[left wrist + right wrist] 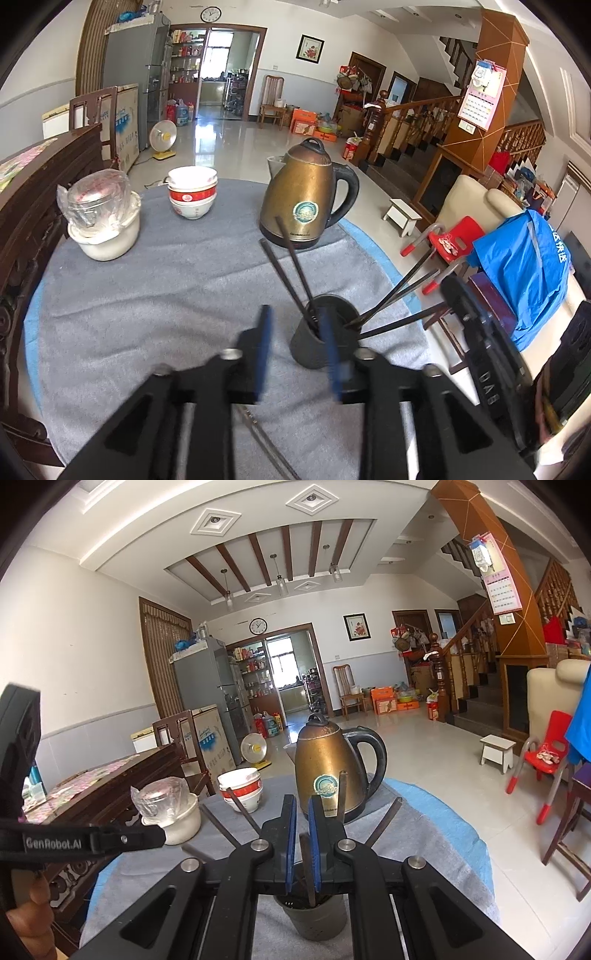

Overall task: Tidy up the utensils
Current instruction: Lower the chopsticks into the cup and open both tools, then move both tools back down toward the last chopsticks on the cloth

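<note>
A dark grey cup stands on the grey cloth near the table's right edge, with several dark chopsticks fanning out of it. My left gripper hovers just left of the cup, open, with only cloth between its blue pads. My right gripper is above the cup, shut on one chopstick whose lower end is inside the cup. In the left wrist view the right gripper comes in from the right, at the end of a slanting chopstick.
A brass-coloured kettle stands behind the cup. Stacked bowls and a white pot with a plastic-wrapped lid sit far left. A thin metal utensil lies on the cloth under my left gripper. A dark wooden cabinet borders the left.
</note>
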